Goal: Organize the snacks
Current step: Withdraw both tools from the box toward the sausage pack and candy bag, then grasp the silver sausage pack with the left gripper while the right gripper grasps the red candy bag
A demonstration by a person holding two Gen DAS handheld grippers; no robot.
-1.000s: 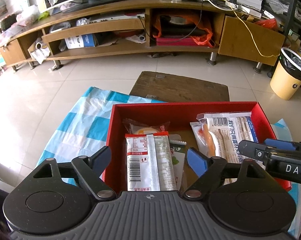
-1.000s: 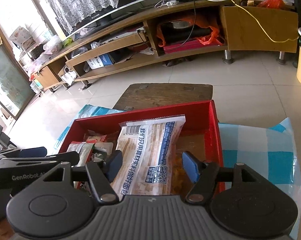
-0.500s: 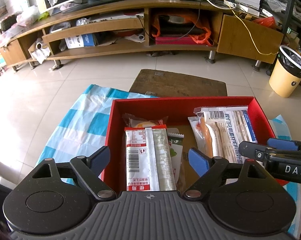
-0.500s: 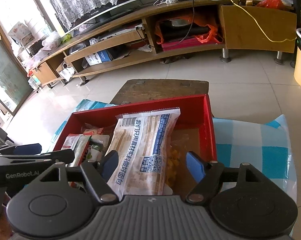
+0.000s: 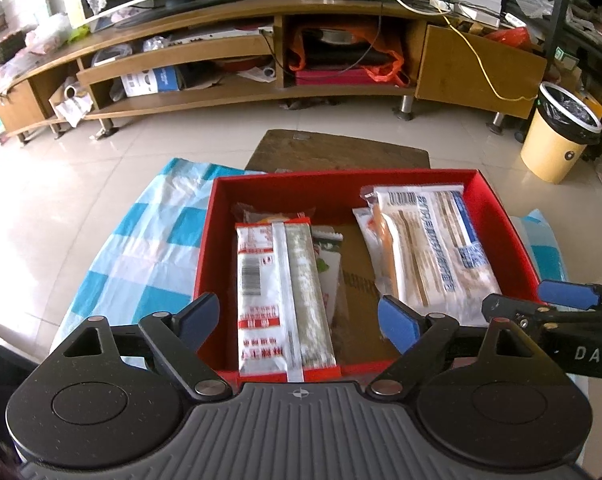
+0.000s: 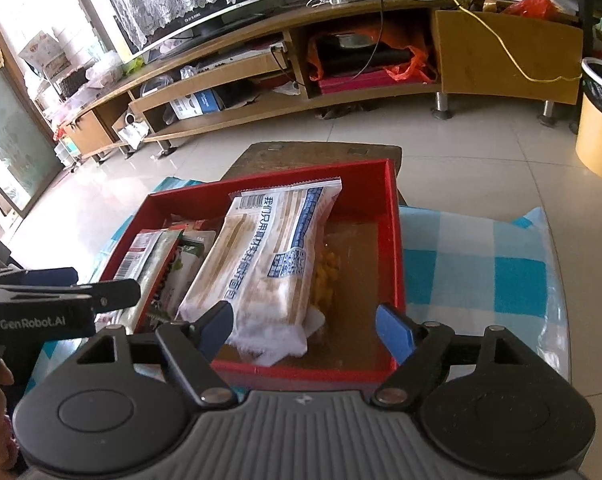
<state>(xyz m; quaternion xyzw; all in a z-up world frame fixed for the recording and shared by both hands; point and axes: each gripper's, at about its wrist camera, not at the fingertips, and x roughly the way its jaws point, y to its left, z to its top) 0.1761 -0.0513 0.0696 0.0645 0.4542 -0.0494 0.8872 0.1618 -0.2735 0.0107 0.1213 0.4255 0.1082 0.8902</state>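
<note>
A red box (image 5: 397, 184) (image 6: 393, 240) sits on a blue-and-white checked cloth (image 5: 141, 248). Inside lie a long red-and-white snack packet (image 5: 281, 292) at the left, a large white-and-blue bread packet (image 5: 433, 248) (image 6: 269, 256) at the right, and smaller packets under them. My left gripper (image 5: 299, 320) is open and empty above the box's near edge, over the red-and-white packet. My right gripper (image 6: 305, 328) is open and empty above the near end of the bread packet. Each gripper shows in the other's view, the right one (image 5: 557, 308) and the left one (image 6: 61, 300).
A wooden stool (image 5: 341, 152) stands just beyond the box. A long wooden TV cabinet (image 5: 261, 60) with cluttered shelves runs across the back. A yellow waste bin (image 5: 561, 136) stands at the far right on the tiled floor.
Both grippers have drawn back and risen a little from the box, so more of it shows. Both stay open. The packets have not moved.
</note>
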